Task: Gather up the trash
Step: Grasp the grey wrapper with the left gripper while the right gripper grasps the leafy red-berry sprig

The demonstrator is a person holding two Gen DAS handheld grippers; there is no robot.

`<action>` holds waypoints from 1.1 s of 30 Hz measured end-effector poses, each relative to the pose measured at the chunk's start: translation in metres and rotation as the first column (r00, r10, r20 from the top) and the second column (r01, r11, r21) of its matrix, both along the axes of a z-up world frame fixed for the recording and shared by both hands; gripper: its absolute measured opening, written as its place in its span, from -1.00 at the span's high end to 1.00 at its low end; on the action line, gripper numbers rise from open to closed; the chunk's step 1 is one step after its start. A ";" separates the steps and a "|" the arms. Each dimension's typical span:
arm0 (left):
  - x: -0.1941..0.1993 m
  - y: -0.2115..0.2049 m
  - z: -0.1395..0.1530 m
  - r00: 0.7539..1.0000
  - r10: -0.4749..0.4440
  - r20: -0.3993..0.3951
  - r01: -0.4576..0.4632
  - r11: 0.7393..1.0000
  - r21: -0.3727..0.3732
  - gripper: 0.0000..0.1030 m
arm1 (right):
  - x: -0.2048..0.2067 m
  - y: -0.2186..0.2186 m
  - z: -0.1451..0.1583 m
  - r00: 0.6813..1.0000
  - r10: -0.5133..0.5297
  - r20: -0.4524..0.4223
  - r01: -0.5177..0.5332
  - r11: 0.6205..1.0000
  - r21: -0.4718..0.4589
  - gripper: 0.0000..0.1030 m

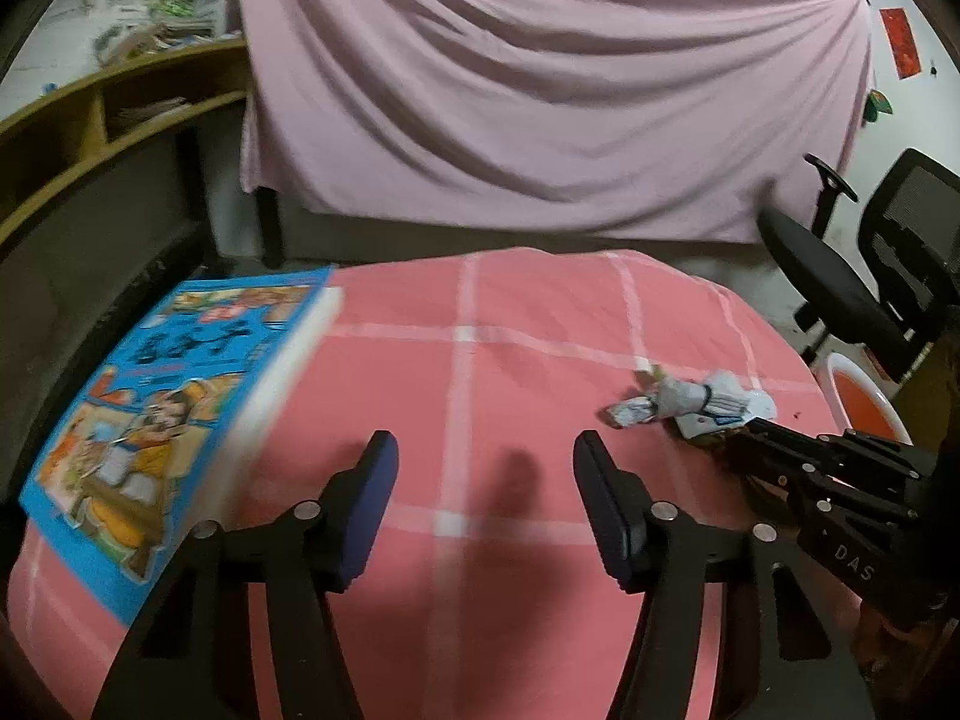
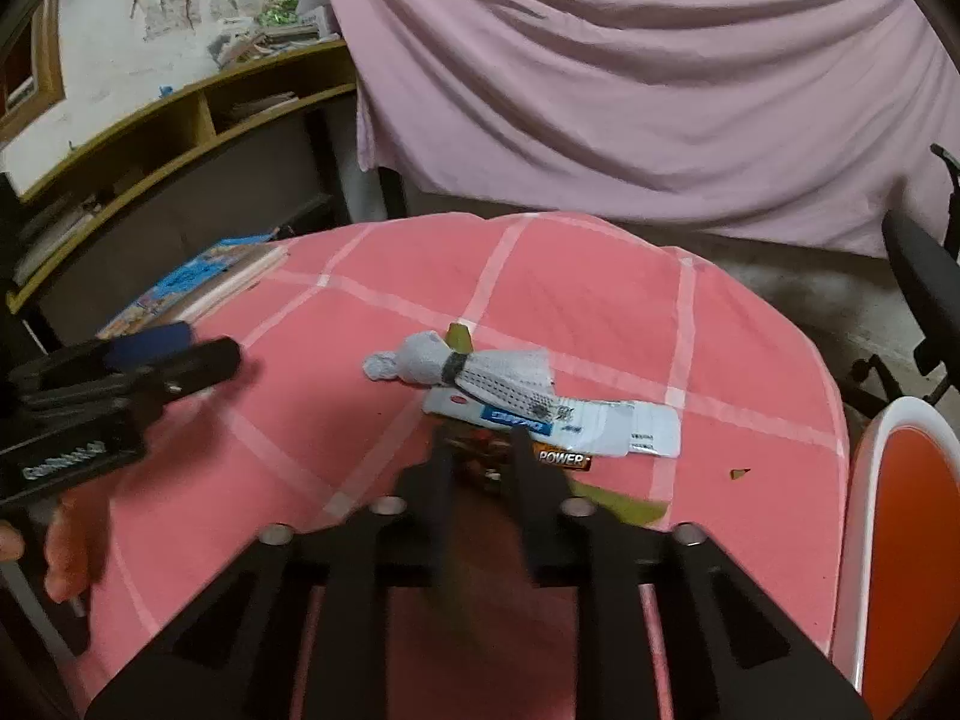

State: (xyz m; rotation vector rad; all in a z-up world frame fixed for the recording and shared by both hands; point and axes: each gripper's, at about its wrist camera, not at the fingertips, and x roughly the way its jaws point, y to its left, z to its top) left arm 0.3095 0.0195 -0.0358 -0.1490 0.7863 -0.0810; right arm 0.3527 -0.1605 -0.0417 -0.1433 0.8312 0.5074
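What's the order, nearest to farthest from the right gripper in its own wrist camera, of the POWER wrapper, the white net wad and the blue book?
1. POWER wrapper: at the right gripper tips, just right.
2. White net wad: just beyond, mid-table.
3. Blue book: far left table edge.

Both claws are black linkage frames with round silver pivot pins. The left claw (image 1: 486, 504) has dark blue pads (image 1: 375, 510) on its fingers. The right claw (image 2: 480, 456) has slim black fingers and white "DAS" lettering on its body.
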 end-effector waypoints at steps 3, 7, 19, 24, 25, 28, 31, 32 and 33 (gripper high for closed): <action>0.004 -0.001 -0.002 1.000 -0.018 -0.007 0.018 0.999 -0.040 -0.05 | -0.004 -0.006 0.002 1.000 -0.003 0.020 0.004 1.000 -0.018 0.85; 0.012 -0.007 -0.003 0.999 -0.046 -0.022 0.045 0.997 -0.070 -0.04 | -0.007 -0.019 0.004 0.998 -0.036 0.046 0.038 0.999 -0.037 0.85; 0.025 -0.029 -0.001 0.982 -0.187 -0.025 0.180 0.968 -0.176 -0.04 | -0.010 -0.064 0.011 0.991 -0.119 0.056 0.119 0.993 0.008 0.85; 0.027 -0.038 -0.002 0.974 -0.222 -0.041 0.210 0.956 -0.207 -0.04 | -0.010 -0.076 0.010 0.988 -0.150 0.045 0.149 0.989 0.014 0.85; 0.030 -0.040 -0.003 0.973 -0.228 -0.046 0.212 0.951 -0.227 -0.04 | -0.009 -0.079 0.010 0.986 -0.159 0.044 0.159 0.987 0.015 0.85; 0.038 -0.048 -0.005 0.969 -0.238 -0.061 0.216 0.942 -0.256 -0.04 | -0.010 -0.087 0.010 0.983 -0.182 0.040 0.180 0.983 0.041 0.85; 0.043 -0.056 -0.004 0.967 -0.244 -0.072 0.221 0.946 -0.238 -0.02 | -0.009 -0.089 0.010 0.983 -0.182 0.035 0.180 0.982 0.057 0.83; 0.044 -0.059 -0.005 0.965 -0.251 -0.074 0.228 0.946 -0.229 0.17 | -0.009 -0.088 0.010 0.983 -0.179 0.032 0.177 0.982 0.059 0.83; 0.044 -0.061 -0.006 0.962 -0.262 -0.081 0.238 0.945 -0.223 0.46 | -0.008 -0.088 0.009 0.984 -0.175 0.028 0.173 0.983 0.061 0.80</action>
